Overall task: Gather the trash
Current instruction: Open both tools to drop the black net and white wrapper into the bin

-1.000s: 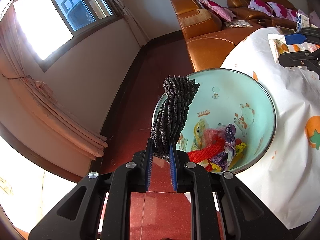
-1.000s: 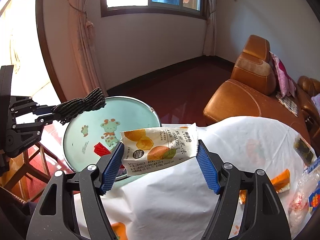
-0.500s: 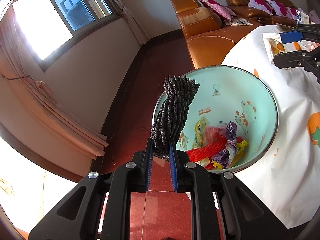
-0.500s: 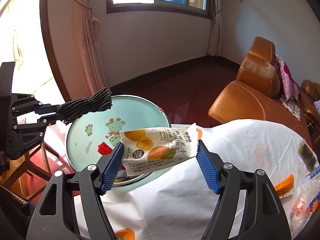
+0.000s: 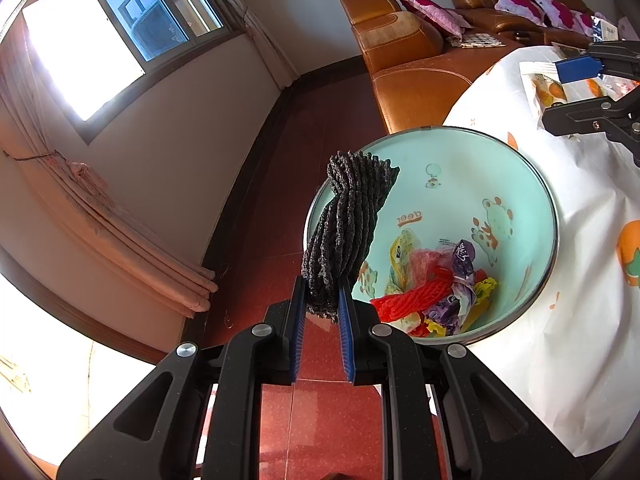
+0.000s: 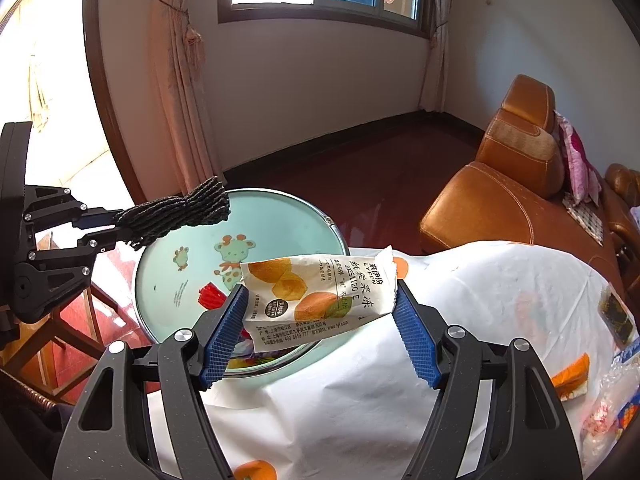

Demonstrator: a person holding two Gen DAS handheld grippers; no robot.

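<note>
My left gripper (image 5: 322, 300) is shut on a dark grey knitted cloth (image 5: 348, 216) that sticks up over the near rim of a mint-green bin (image 5: 460, 176). Colourful wrappers (image 5: 436, 292) lie in the bin's bottom. My right gripper (image 6: 320, 292) is shut on a white snack wrapper (image 6: 320, 292) printed with orange fruit, held across its blue pads just above the bin's (image 6: 280, 216) rim at the table edge. In the left wrist view the right gripper (image 5: 560, 92) shows at the far right with the wrapper (image 5: 544, 88). The left gripper (image 6: 116, 224) and cloth (image 6: 180, 212) show at the right wrist view's left.
A white tablecloth with orange prints (image 6: 480, 280) covers the table beside the bin. More wrappers (image 6: 572, 376) lie at its right edge. A brown leather sofa (image 6: 500, 208) stands behind, a wooden chair frame (image 6: 60, 340) at the left, red floor (image 5: 280, 200) below.
The right gripper with the wrapper has edged a little closer to the bin. The left gripper and the cloth have stayed where they were.
</note>
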